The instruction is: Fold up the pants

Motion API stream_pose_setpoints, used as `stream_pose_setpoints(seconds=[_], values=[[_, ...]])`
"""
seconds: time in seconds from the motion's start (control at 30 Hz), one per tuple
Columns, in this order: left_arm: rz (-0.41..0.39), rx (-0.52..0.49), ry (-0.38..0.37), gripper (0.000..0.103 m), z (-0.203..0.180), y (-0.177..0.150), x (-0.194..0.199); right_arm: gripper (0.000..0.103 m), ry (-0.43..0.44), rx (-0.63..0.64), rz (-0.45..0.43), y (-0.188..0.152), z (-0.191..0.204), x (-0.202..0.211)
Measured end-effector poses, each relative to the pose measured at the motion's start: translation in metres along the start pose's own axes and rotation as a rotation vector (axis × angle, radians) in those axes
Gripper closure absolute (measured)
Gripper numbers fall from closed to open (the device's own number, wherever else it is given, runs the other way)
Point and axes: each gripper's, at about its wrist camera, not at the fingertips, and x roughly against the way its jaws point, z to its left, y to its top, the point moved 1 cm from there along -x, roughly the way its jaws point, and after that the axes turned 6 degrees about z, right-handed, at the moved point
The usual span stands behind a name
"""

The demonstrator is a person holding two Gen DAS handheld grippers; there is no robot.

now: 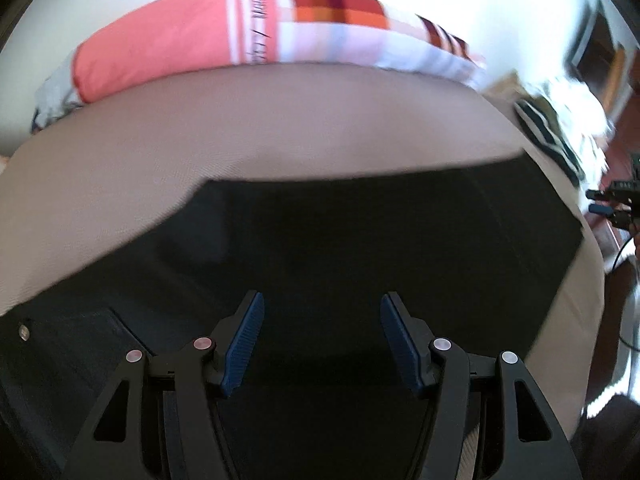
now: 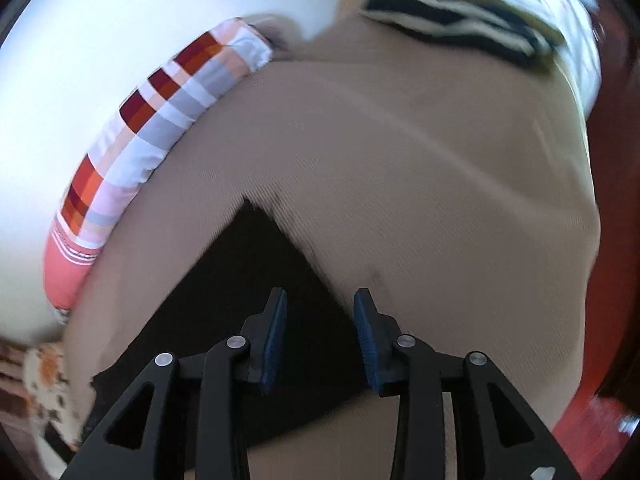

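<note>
- Your bed (image 1: 320, 128) is covered in a smooth beige sheet.
- Black pants (image 1: 360, 248) lie flat on it.
- A coral checked pillow (image 1: 180, 36) lies along its far edge.
- A dark striped cloth (image 2: 452, 28) lies near a corner.

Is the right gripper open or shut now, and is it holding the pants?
Open. The right gripper shows a clear gap between its blue pads, with nothing pinched. The black pants lie flat below on the bed.
</note>
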Motion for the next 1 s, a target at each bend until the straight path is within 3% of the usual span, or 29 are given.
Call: stream_pose_setpoints(seconds=[0.2,0.47,0.53,0.57,0.63,0.8,1.0], values=[[0.017,-0.031,-0.010,0.041,-0.015,-0.013,0.001,0.071,0.066,-0.097,0.047,-0.036,-0.020,-0.011],[0.025,0.003,-0.013,0.041,-0.011,-0.022,0.003,0.076,0.099,-0.149,0.038,-0.030,-0.024,-0.031],[0.034,0.010,-0.008,0.041,-0.010,-0.025,0.001,0.084,0.093,-0.146,0.030,-0.027,-0.024,-0.033],[0.029,0.007,-0.005,0.041,-0.010,-0.026,0.001,0.095,0.086,-0.145,0.025,-0.026,-0.023,-0.034],[0.027,-0.007,0.008,0.041,-0.013,-0.028,0.002,0.099,0.091,-0.134,0.016,-0.026,-0.022,-0.032],[0.044,-0.023,-0.004,0.041,-0.011,-0.032,0.005,0.101,0.015,-0.060,-0.081,-0.041,-0.010,-0.004],[0.054,-0.062,-0.006,0.041,-0.010,-0.043,0.010,0.101,-0.074,-0.062,-0.045,-0.050,-0.022,-0.026]])
